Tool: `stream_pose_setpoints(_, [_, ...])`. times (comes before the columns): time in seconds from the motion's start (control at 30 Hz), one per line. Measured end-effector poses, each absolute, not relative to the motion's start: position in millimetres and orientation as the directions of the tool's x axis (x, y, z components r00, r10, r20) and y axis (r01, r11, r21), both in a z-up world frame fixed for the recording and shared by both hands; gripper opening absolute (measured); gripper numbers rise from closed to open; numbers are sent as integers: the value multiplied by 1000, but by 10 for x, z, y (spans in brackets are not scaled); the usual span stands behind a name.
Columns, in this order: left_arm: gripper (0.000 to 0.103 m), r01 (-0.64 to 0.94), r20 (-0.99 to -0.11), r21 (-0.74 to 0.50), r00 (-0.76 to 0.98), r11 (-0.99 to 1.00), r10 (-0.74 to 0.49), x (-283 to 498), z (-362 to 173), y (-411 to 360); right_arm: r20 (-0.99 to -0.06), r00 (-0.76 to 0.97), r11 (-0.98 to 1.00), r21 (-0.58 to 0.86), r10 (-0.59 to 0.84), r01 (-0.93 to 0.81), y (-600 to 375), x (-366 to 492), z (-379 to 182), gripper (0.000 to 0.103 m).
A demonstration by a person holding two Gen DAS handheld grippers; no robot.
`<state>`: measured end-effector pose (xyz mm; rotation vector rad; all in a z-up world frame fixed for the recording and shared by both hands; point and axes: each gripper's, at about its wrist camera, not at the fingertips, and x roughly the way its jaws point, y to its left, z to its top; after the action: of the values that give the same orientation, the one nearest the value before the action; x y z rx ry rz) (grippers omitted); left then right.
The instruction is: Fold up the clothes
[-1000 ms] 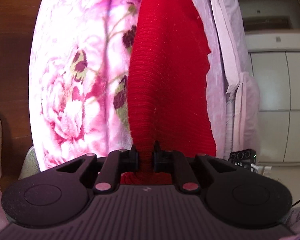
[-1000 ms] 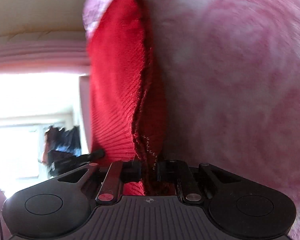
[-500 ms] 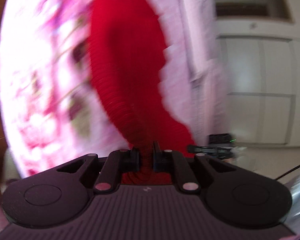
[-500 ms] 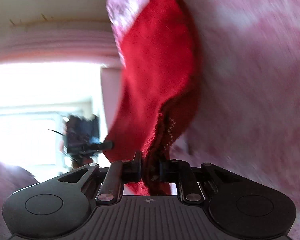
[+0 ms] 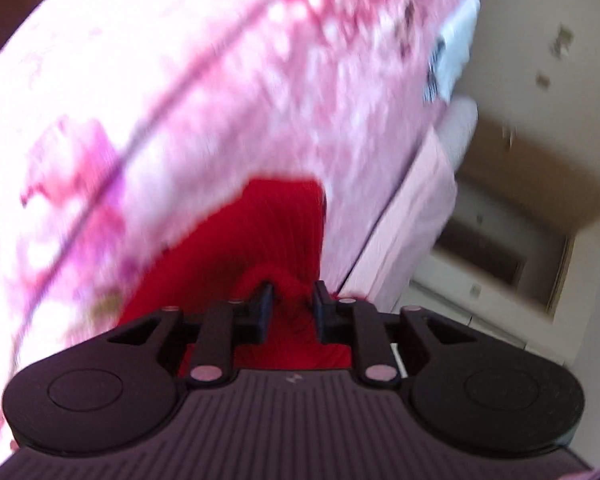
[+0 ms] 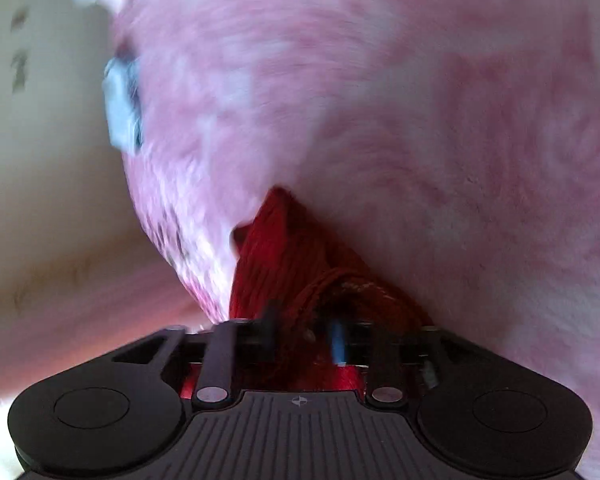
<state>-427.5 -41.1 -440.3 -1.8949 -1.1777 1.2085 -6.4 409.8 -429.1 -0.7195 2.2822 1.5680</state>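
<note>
A red ribbed knit garment (image 5: 260, 240) lies on a pink floral blanket (image 5: 220, 80), bunched up close to the camera. My left gripper (image 5: 294, 300) sits low over its near edge. Its jaws are opening, and a hump of the red cloth lies loosely in the gap between them. In the right wrist view the same red garment (image 6: 292, 248) shows a stitched hem against the blanket (image 6: 420, 120). My right gripper (image 6: 302, 328) is opening too, the hem lying between its parted fingers (image 6: 336, 340). Both views are blurred by motion.
A pale pink sheet edge (image 5: 412, 216) runs along the bed's right side, with white cabinets and a recess (image 5: 500, 256) beyond it. A small white and blue object (image 5: 456, 48) lies at the bed's far edge, also visible as a blur (image 6: 120, 112) beside a cream wall (image 6: 40, 160).
Both grippers swept across the bed and rolled, carrying the red cloth. The long stretched garment now shows as a short bunch on the blanket. Both pairs of jaws have parted from their tight pinch.
</note>
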Motion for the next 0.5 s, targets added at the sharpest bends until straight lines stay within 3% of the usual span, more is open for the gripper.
stream_pose_setpoints(0.03, [31, 336, -388, -841, 171, -424, 906, -4300, -4349, -428, -477, -852, 324, 788, -216, -524, 4087, -69, -4362, 42])
stream_pose_setpoints(0.13, [37, 106, -424, -893, 128, -437, 897, -4363, -4042, -473, -444, -884, 246, 849, -149, -468, 4008, -37, -4206, 50])
stream_pose_setpoints(0.23, [39, -160, -479, -875, 148, -458, 865, -4340, -3783, -461, -480, -874, -6, 877, -72, -481, 3888, -42, -3879, 53])
stream_pose_setpoints(0.3, [42, -350, -520, -825, 158, -444, 840, -4256, -3651, -376, -522, -853, -237, 829, -5, -506, 3813, -137, -3582, 66])
stream_pose_setpoints(0.4, [45, -635, -558, -687, 150, -353, 816, -4045, -3506, -88, -536, -844, -495, 728, 20, -474, 3664, -269, -3333, 66])
stream_pose_setpoints(0.5, [46, -776, -592, -565, 142, -282, 793, -3907, -3542, 150, -554, -832, -633, 652, -21, -418, 3529, -394, -3325, 67])
